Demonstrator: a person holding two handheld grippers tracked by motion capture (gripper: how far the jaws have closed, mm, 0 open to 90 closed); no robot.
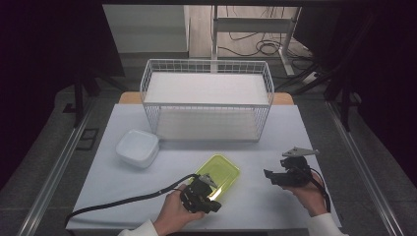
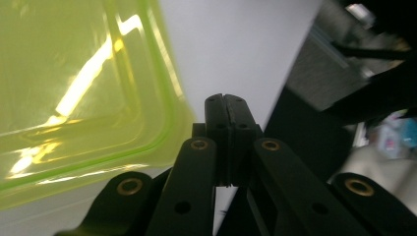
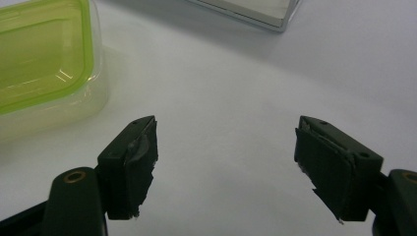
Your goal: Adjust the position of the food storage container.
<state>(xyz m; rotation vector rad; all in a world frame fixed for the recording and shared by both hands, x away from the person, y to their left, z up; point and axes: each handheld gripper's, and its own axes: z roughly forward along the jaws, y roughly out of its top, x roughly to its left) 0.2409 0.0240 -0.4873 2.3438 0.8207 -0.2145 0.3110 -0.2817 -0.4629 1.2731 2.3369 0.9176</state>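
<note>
Our left gripper (image 1: 212, 195), fingers pressed together and empty, sits by the green container (image 1: 220, 174) at lower centre; it could shove it. Our right gripper (image 3: 226, 162) gapes wide.

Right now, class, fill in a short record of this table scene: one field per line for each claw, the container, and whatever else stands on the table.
left claw: shut, nothing between its jaws, beside the green container's near corner
right claw: open, empty, over bare table
green container: lid on, lying flat
white bowl: left of the container, apart from it
wire rack: at the back, two shelves
</note>
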